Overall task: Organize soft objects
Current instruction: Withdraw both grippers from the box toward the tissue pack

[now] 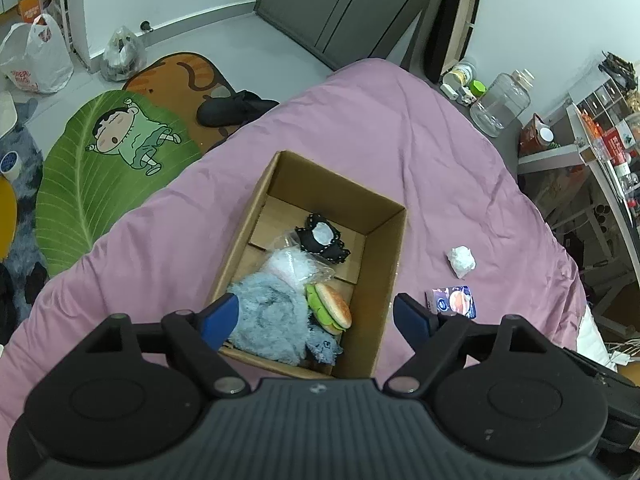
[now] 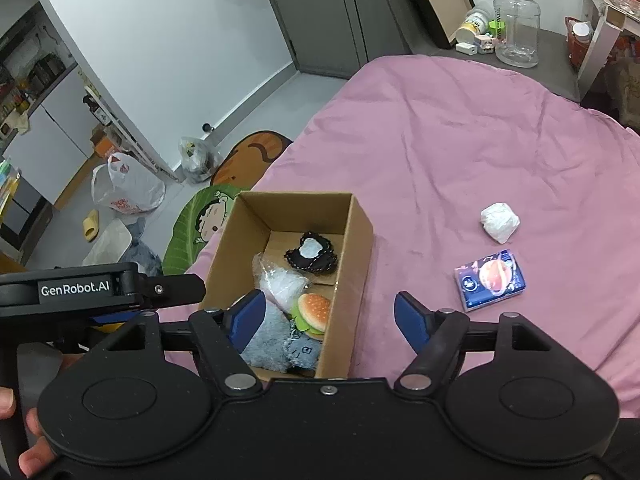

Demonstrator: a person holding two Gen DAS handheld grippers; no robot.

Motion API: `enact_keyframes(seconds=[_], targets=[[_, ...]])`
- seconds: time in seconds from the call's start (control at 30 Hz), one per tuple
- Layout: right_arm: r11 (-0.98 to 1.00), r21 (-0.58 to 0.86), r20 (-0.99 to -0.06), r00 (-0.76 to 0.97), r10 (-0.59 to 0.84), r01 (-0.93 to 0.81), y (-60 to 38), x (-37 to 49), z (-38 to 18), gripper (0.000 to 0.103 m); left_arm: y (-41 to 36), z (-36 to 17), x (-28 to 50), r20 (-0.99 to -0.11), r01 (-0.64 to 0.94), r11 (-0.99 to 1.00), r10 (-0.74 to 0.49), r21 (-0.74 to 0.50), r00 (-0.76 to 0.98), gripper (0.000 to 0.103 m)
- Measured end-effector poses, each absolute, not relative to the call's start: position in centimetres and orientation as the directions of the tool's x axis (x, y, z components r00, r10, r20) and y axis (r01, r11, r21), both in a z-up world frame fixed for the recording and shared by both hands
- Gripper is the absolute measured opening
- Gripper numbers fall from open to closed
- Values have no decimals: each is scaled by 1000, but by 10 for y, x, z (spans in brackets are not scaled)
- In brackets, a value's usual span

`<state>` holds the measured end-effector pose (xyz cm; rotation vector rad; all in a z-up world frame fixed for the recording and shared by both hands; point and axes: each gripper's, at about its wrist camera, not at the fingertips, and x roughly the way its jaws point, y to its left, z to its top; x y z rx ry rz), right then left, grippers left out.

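On left claw [image 2: 100, 316] housing, "GenRobot.AI" lettering

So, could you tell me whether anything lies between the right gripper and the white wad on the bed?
Nothing visible does. The right gripper hangs open above the cardboard box; the white wad lies on bare pink bedspread, beyond the blue packet.

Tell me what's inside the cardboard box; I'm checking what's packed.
The cardboard box holds a grey plush, a burger toy, a bagged white fluffy item and a black-and-white fabric piece. Whatever lies beneath the plush is covered.
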<state>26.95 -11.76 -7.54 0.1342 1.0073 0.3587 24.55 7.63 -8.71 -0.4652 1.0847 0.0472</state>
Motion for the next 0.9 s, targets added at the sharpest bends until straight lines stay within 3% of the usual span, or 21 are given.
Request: enact_keyframes(seconds=[0.9], targets=[[938,311,-788,510,346,-155,-195,283,-87,82,1,-81,266,-860,-177,940,-177,-291,478,83]])
